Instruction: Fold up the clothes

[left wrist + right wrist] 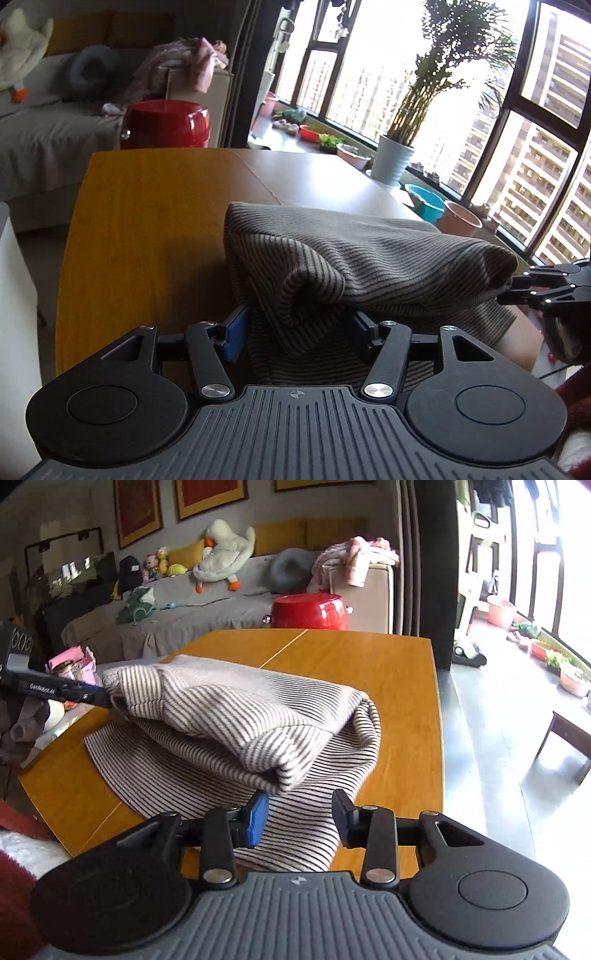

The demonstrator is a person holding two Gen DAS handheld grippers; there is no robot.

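A brown-and-cream striped garment (369, 251) lies on the wooden table (129, 240), its upper layer doubled over into a thick raised fold. My left gripper (300, 332) stands open at one end of that fold, and the rolled edge hangs between its blue pads (236, 332). In the right wrist view the same garment (240, 716) spreads over the table (399, 686). My right gripper (301, 818) is open over the lower layer, just below the fold's near end. Each gripper also shows in the other's view: the right gripper (511, 290) and the left gripper (105, 699) sit at opposite ends.
A red round stool (310, 611) stands past the table's far edge, before a grey sofa with a plush duck (221, 550). Pink packets and a jar (74, 664) sit at the table's left. Plant pots (393, 162) line the window. A person's red sleeve (14, 886) is nearby.
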